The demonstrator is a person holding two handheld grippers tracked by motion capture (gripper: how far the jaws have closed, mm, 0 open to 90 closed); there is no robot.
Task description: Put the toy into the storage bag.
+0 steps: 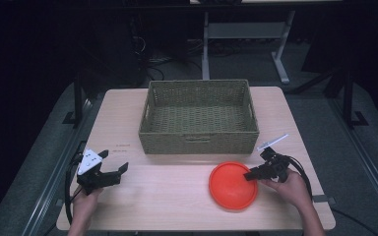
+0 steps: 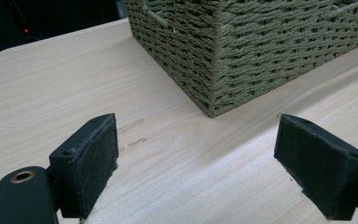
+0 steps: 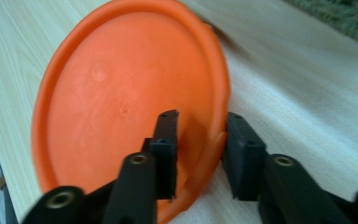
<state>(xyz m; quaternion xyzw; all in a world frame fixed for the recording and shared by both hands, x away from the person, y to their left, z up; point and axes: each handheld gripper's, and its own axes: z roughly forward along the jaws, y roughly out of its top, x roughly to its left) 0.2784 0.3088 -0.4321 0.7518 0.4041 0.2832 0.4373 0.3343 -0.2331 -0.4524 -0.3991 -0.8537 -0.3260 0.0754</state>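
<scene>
Here, a light wooden counter [image 1: 177, 196] carries a woven basket [image 1: 199, 118] and an orange plate [image 1: 232, 186]. In the high view the basket sits toward the 12 o'clock side of the counter, rectangular, olive-green, with nothing visible inside it. The orange plate lies at roughly 5 o'clock from the basket, well apart from it, near the counter's front edge.

The right tool [image 1: 256, 173] comes in from 3 o'clock of the plate, held by the person's right hand [image 1: 290, 187]. Its jaws straddle the plate's rim: in the right gripper view one jaw sits over the plate's inner face and the other outside the rim, the two narrowly parted with the rim [image 3: 221, 140] between them. Whether they are actually pressing on it, I cannot tell. A black cable loops away behind the hand.

The left tool [image 1: 112, 172] rests at about 8 o'clock from the basket, gripped by the left hand [image 1: 84, 201], a grey three-cornered plate on top. Its jaws are spread wide with only bare counter between them; in the left gripper view the basket's near corner [image 2: 212, 93] stands ahead of the padded fingers [image 2: 91, 163].
</scene>
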